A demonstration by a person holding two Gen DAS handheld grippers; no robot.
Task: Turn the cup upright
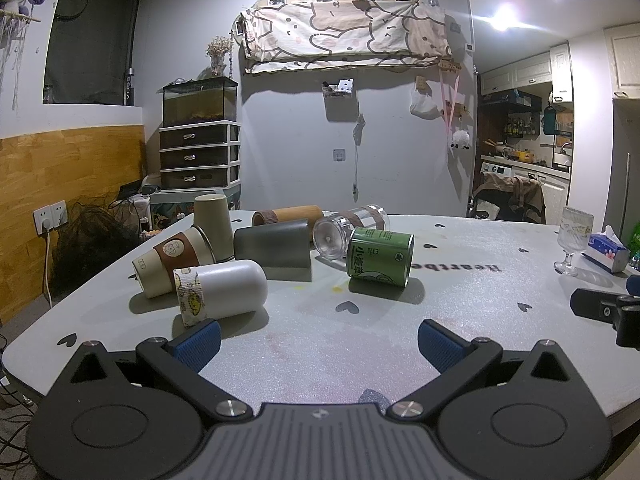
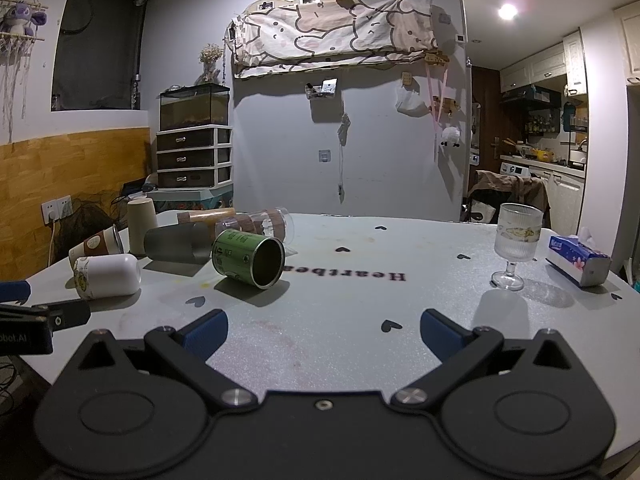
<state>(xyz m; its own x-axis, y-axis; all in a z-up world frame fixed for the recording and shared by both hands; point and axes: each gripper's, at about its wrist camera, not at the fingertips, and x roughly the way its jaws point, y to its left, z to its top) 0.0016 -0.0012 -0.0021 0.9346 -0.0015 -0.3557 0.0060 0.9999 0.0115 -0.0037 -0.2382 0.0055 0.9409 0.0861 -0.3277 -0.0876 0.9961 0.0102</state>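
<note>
The green tin cup (image 2: 248, 258) was glossy metal; the goblet (image 2: 515, 242) ribbed clear glass; the tabletop (image 2: 400, 304) matt and grainy; the white cup (image 1: 224, 292) smooth matt.

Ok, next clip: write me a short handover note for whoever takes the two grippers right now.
Left gripper: open, empty, low over the table.
Right gripper: open, empty, also low over the table.
Cups: white cup, cream cup with brown band, grey cup, wooden-looking cup, clear cup and green cup all lie on their sides at left-centre. Beige cup stands mouth-down.
Stemmed glass stands upright on the right, beside a tissue pack.
Done: no clustered cup is upright.
Left: grasp and upright the cups; the white and green ones are nearest.
</note>
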